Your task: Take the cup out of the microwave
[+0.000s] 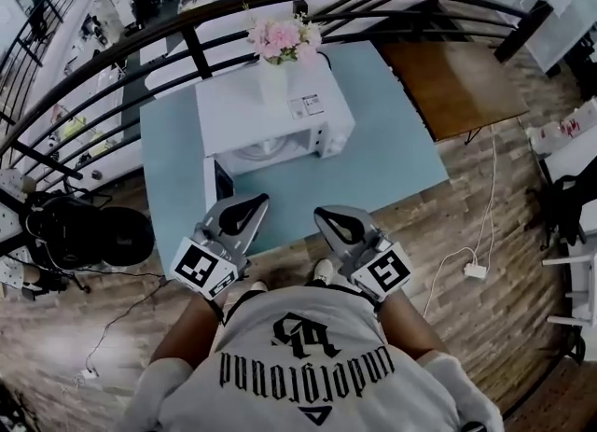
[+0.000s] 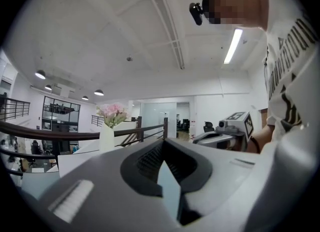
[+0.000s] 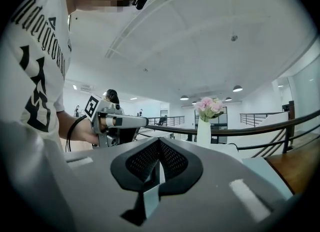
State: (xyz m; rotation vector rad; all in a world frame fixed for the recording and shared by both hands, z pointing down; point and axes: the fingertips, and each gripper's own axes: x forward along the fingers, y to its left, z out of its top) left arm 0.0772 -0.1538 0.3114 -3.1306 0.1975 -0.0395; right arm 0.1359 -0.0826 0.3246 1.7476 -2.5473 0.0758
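My left tongs (image 1: 250, 202) and right tongs (image 1: 328, 217) are both closed and empty, side by side. Straight ahead stands the microwave (image 1: 270, 108). The cup is probably inside, not clearly visible, slightly nearer my left.

A white vase (image 1: 273, 83) holds pink flowers (image 1: 283, 38); a blue table (image 1: 401, 146) stands beside a brown table (image 1: 457, 85).

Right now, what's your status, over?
Left gripper and right gripper shut, empty. Microwave door looks open, cup not made out. Nothing between grippers and microwave.
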